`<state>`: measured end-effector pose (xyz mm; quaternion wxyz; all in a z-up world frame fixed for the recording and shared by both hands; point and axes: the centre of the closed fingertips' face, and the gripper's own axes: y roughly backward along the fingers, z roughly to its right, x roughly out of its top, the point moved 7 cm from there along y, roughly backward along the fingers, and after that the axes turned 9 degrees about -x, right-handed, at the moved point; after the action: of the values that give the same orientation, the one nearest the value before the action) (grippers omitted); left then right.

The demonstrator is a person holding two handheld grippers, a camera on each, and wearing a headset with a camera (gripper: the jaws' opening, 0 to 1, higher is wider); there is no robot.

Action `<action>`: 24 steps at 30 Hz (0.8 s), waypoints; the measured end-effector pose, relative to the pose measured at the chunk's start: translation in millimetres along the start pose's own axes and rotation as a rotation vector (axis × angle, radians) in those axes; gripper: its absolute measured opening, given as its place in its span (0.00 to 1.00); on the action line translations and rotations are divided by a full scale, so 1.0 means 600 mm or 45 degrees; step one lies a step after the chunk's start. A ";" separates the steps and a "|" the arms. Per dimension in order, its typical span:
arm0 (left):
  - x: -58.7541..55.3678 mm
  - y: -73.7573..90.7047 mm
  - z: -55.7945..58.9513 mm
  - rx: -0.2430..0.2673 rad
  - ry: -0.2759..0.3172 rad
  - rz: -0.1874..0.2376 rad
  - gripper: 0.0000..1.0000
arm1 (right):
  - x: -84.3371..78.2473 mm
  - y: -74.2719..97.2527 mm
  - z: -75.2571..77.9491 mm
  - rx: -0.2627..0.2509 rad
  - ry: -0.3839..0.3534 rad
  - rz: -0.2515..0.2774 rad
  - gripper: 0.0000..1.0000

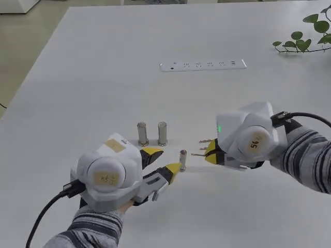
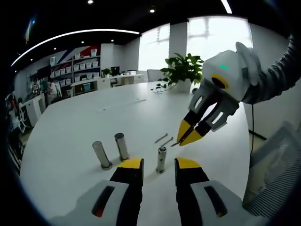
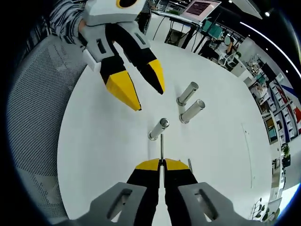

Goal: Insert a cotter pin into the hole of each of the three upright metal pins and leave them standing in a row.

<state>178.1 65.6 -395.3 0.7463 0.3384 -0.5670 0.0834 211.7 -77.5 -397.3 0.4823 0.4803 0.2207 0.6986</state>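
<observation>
1. White rectangular table (image 1: 93, 77): flat matte top.
2. Three short silver cylindrical metal pins stand upright on it: two (image 1: 143, 133) side by side, a third pin (image 1: 182, 159) nearer and apart.
3. Long white power strip (image 1: 203, 65) lies well beyond them.
4. Two thin metal cotter pins (image 2: 161, 138) lie near the third pin.

Three silver metal pins upright on desk: rear-left pin (image 1: 143, 133), rear-right pin (image 1: 162, 133) near each other, third pin (image 1: 182, 159) at their 4 o'clock. Cotter pin (image 1: 199, 153) level in right gripper (image 1: 210, 153) fingers, tip just beside third pin's top. Spare cotter pin (image 1: 206, 140) flat at third pin's 2 o'clock.
</observation>
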 end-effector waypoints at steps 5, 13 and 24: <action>-0.004 -0.020 -0.001 -0.013 0.057 -0.012 0.23 | 0.003 -0.005 0.004 0.006 -0.006 0.000 0.00; -0.014 -0.054 0.001 0.001 0.073 -0.060 0.22 | 0.009 -0.009 0.004 0.021 -0.015 0.004 0.00; -0.026 -0.081 -0.002 0.034 0.107 -0.102 0.16 | 0.012 -0.013 0.000 0.042 -0.014 0.004 0.00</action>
<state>198.0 33.7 -429.5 0.7675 0.3670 -0.5202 0.0752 214.9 -67.6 -400.2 0.4744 0.4923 0.2290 0.6929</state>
